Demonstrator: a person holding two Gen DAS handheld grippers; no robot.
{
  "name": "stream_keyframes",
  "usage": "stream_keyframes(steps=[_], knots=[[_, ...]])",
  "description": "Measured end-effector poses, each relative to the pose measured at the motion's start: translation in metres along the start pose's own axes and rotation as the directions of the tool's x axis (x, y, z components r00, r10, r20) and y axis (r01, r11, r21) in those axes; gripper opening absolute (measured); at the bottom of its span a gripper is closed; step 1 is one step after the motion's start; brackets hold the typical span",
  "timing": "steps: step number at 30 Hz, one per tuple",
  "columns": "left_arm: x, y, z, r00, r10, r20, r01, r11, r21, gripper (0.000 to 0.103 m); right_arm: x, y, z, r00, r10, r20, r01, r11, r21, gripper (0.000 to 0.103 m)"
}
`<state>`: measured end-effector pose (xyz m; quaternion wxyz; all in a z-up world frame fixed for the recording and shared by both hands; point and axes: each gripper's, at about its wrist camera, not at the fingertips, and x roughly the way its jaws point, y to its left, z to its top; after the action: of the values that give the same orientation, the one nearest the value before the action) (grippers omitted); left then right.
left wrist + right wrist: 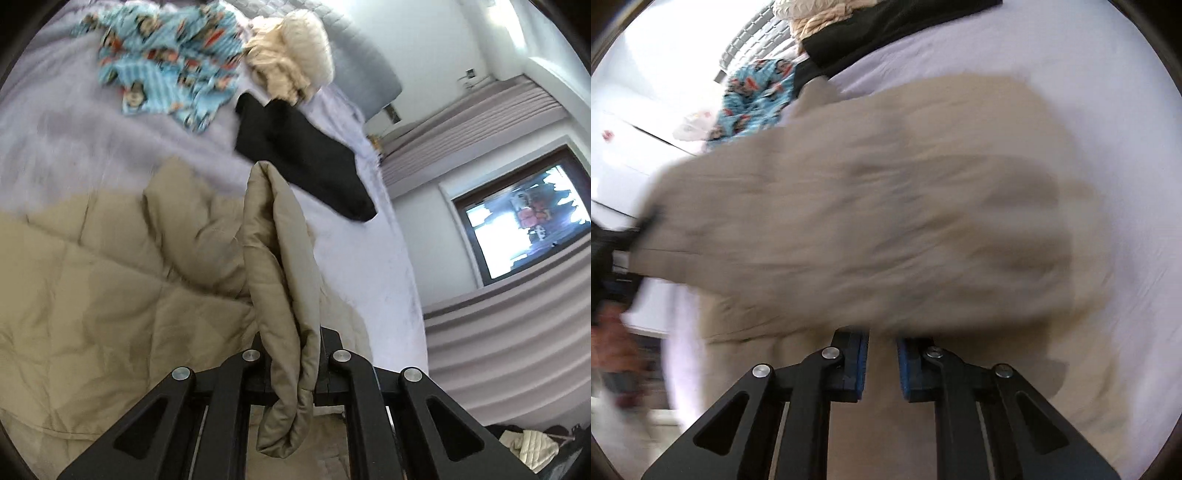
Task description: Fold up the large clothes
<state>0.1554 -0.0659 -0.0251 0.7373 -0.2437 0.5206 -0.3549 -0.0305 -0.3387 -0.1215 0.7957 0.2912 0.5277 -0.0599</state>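
A large beige quilted garment [110,280] lies spread on a bed with a pale lilac sheet [74,147]. My left gripper [291,354] is shut on a bunched fold of it, which rises between the jaws and hangs over them. In the right wrist view the same beige garment [886,206] is motion-blurred and fills the middle. My right gripper [882,354] hovers at its near edge with a narrow gap between the blue pads [862,365]; nothing shows held between them.
A black garment [299,151], a blue patterned garment [170,62] and a cream fluffy one [295,55] lie at the far side of the bed. A window [524,221] and curtains are to the right. The bed's edge runs along the right.
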Motion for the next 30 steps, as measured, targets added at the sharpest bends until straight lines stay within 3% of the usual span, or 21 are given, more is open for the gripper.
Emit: stream_keyframes(steps=[4,7,11,13,16,19,20,22,23,24,26,28,30], knots=[[-0.017,0.015,-0.005,0.999,0.045,0.0,-0.045,0.999,0.015,0.01,-0.022,-0.021,0.022,0.98,-0.162,0.117,0.166,0.986,-0.025,0.015],[0.001,0.048,-0.023,0.993,0.096,-0.069,-0.096,0.995,-0.002,0.01,-0.042,-0.034,0.03,0.952,-0.226,0.206,0.244,0.967,-0.068,0.01],[0.04,0.094,-0.06,0.965,0.202,-0.169,-0.207,0.978,-0.008,0.01,-0.024,-0.049,0.024,0.954,-0.259,0.151,0.276,0.955,-0.104,0.005],[0.046,0.108,-0.072,0.963,0.2,-0.179,-0.207,0.978,-0.026,0.01,-0.017,-0.059,0.017,0.956,-0.26,0.136,0.274,0.957,-0.094,0.003],[0.04,0.108,-0.077,0.963,0.208,-0.17,-0.216,0.976,-0.03,0.011,-0.015,-0.061,0.01,0.954,-0.264,0.14,0.277,0.957,-0.086,0.003],[0.032,0.1,-0.073,0.943,0.287,-0.17,-0.287,0.958,0.024,0.021,-0.016,-0.055,0.009,0.952,-0.274,0.137,0.289,0.952,-0.105,0.003],[0.026,0.098,-0.071,0.93,0.332,-0.157,-0.329,0.943,0.047,0.026,-0.017,-0.055,0.009,0.953,-0.272,0.131,0.287,0.952,-0.105,0.003],[0.012,0.094,-0.067,0.906,0.406,-0.116,-0.401,0.913,0.07,0.053,-0.022,-0.054,0.01,0.959,-0.262,0.108,0.273,0.958,-0.093,0.004],[0.008,0.097,-0.061,0.896,0.434,-0.092,-0.429,0.9,0.077,0.055,-0.024,-0.052,0.01,0.962,-0.255,0.099,0.264,0.96,-0.091,0.008],[-0.002,0.095,-0.059,0.879,0.475,-0.054,-0.469,0.878,0.091,0.055,-0.029,-0.049,0.008,0.969,-0.235,0.079,0.242,0.966,-0.091,0.008],[-0.016,0.092,-0.054,0.862,0.507,-0.013,-0.503,0.857,0.11,0.055,-0.041,-0.044,-0.001,0.986,-0.164,0.027,0.166,0.982,-0.091,0.009],[-0.027,0.087,-0.053,0.862,0.507,0.012,-0.505,0.855,0.119,0.055,-0.06,-0.035,-0.013,0.997,-0.069,0.015,0.071,0.992,-0.103,0.009],[-0.03,0.076,-0.05,0.872,0.489,0.026,-0.488,0.862,0.133,0.055,-0.077,-0.028,-0.018,0.998,-0.025,0.051,0.031,0.993,-0.114,0.009]])
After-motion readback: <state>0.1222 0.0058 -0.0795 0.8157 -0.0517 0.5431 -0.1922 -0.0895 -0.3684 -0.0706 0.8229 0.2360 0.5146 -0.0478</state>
